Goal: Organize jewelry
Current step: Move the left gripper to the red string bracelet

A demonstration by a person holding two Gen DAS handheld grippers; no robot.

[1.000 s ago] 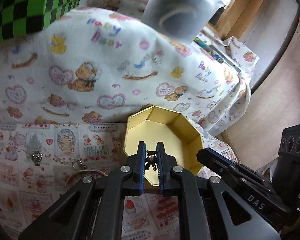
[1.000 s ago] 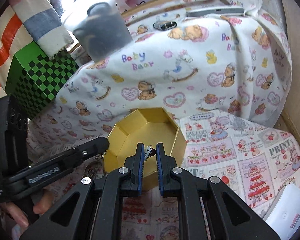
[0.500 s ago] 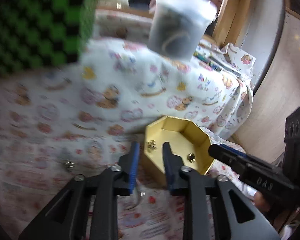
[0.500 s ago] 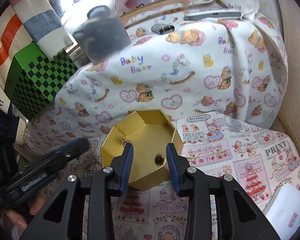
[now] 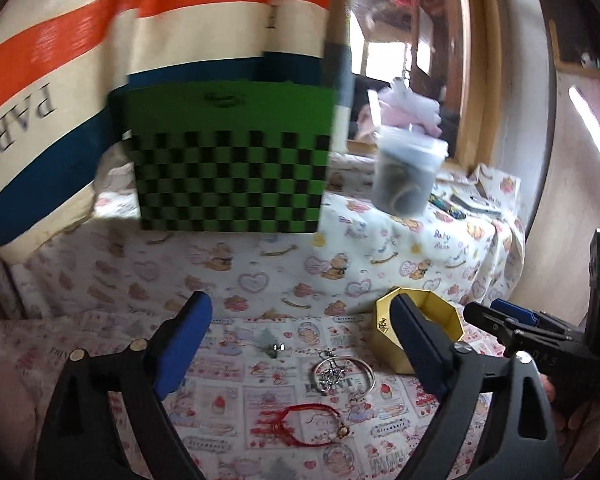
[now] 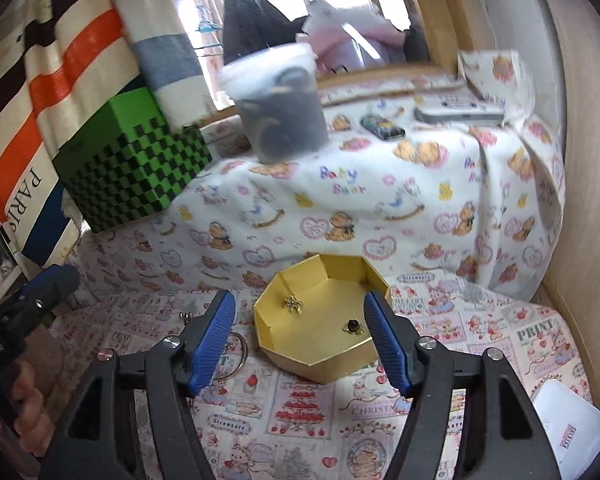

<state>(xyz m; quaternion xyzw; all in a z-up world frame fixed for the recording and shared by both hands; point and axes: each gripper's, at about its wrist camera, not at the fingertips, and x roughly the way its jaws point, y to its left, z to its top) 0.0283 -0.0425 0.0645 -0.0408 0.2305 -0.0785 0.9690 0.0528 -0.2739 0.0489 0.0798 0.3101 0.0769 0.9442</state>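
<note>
A desk draped in cloth printed with teddy bears, hearts and strawberry patches (image 6: 308, 416) fills both views, with a green-and-black checkered box (image 5: 228, 160) and a striped orange, cream and navy bag (image 5: 60, 52) at the back.

My left gripper (image 5: 300, 344) now has its blue-padded jaws spread wide and empty; a second ago they were pinched on a small charm over the box. My right gripper (image 6: 300, 340) is likewise wide open and holding nothing, where it too had been closed on a tiny piece. Both pieces now lie inside the gold octagonal cardboard box (image 6: 320, 364), which sits on the desk just beyond my right jaws. I judge two drops finished and both hands free for the next pick.

Inside the box, a small gold flower-shaped stud (image 6: 293, 303) rests toward the left wall and a dark round stone in a gold setting (image 6: 353, 326) lies toward the right, well apart.

Still loose on the cloth, between my left jaws: a thin silver bangle with a cluster of silver charms (image 5: 342, 372), a red cord bracelet with a small gold pendant (image 5: 300, 424) nearer me, and a tiny silver piece (image 5: 278, 348) farther off. A frosted plastic tub of dark items (image 6: 278, 108) stands on the raised part behind.
</note>
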